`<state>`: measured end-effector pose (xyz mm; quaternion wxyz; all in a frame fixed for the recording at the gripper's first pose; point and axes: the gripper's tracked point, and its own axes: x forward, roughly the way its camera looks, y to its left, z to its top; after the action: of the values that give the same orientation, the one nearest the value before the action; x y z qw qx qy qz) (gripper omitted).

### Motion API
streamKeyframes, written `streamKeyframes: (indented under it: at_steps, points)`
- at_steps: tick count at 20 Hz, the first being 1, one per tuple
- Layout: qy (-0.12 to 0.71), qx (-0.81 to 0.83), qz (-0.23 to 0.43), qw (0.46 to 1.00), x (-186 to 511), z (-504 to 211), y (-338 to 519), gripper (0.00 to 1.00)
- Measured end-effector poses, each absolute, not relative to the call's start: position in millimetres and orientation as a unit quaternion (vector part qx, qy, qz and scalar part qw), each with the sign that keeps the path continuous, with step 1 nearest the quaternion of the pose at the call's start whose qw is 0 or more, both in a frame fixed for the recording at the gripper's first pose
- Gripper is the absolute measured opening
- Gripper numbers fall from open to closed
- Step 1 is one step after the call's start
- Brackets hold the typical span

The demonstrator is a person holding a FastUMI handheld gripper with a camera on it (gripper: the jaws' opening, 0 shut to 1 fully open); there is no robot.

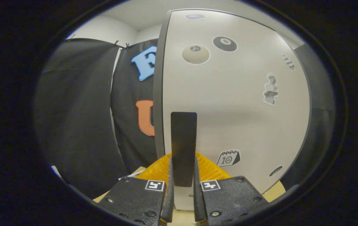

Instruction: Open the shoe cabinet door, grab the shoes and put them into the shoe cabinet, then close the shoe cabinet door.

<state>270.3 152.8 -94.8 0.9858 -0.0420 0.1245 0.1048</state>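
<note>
Black cloth wall [81,119] hangs beneath white walls [103,29].

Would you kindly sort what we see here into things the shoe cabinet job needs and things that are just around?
For the job:
- cabinet door
- its dark handle, clamped between the fingers of the gripper

Just around:
- stickers on the door, such as the 8-ball
- black cloth wall

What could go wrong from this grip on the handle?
1. The claw holds only the lower end of the handle; the fingers could slip off it during the pull or push.
2. The door fills the view ahead, so the shoes and cabinet inside can't be checked; swinging is blind.
3. The cloth hangs close beside the door edge and might snag.
</note>
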Motion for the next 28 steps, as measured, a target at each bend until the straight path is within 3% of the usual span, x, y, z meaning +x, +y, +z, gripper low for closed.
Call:
streamKeyframes:
  at_steps: [7, 17, 28]
  points:
    - [0.161, -0.044, 0.151, 0.974, 217, -86, 148, 0.28]
    - [0.137, -0.049, 0.222, 0.964, 154, -75, 107, 0.29]
    - [0.125, -0.021, 0.174, 0.976, 121, -66, 52, 0.27]
